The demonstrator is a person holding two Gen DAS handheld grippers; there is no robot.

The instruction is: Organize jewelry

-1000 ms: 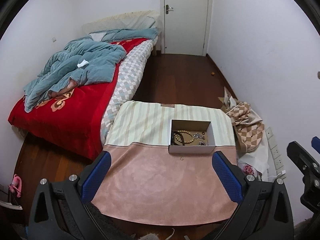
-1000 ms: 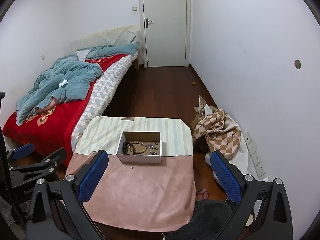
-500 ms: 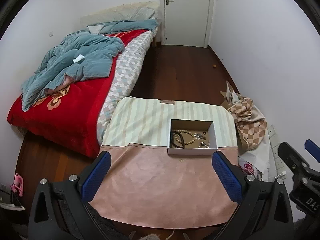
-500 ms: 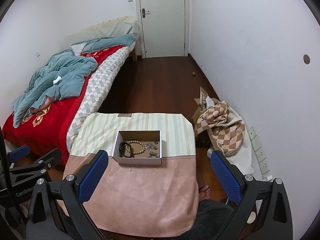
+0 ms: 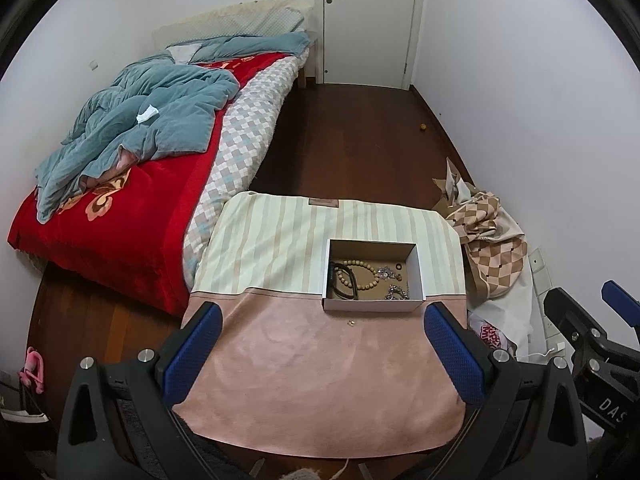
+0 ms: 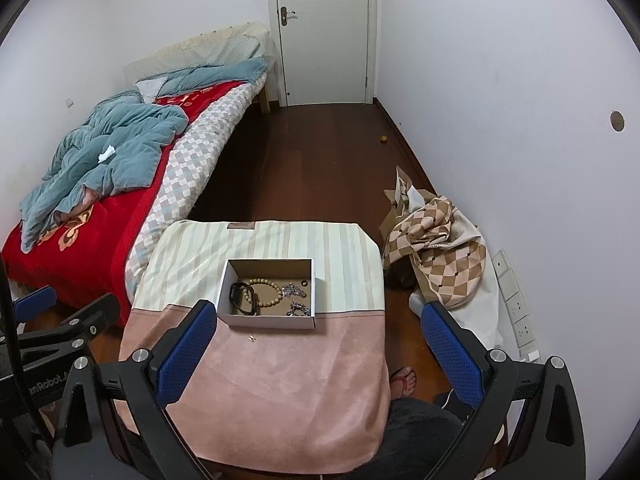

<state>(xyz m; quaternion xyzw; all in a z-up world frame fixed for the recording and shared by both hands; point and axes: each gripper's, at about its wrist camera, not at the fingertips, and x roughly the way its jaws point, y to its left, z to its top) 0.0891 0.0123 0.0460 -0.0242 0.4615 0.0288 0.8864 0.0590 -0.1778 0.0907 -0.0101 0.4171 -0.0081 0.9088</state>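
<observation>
A small open cardboard box (image 5: pixel 372 305) (image 6: pixel 269 322) sits on a cloth-covered table (image 5: pixel 320 380) (image 6: pixel 280 392). Inside lie a wooden bead bracelet (image 5: pixel 360 276) (image 6: pixel 265 291), a black band (image 5: pixel 340 284) (image 6: pixel 241 296) and silvery jewelry (image 5: pixel 394 291) (image 6: pixel 298 308). A tiny earring-like piece (image 5: pixel 351 323) (image 6: pixel 251 337) rests on the pink cloth just in front of the box. My left gripper (image 5: pixel 323 356) hovers open above the near part of the table. My right gripper (image 6: pixel 316 354) is open too, held high over the table with nothing between its fingers.
A bed (image 5: pixel 132 200) with a red blanket and blue quilt stands left of the table. A checked cloth pile (image 5: pixel 488 248) lies by the right wall. Wall sockets (image 6: pixel 516 312) are low on the right. A person's sandalled foot (image 6: pixel 404 380) shows beside the table.
Both cameras have tilted down and risen slightly, so the table and box sit lower and closer in view. Both grippers stay open.
</observation>
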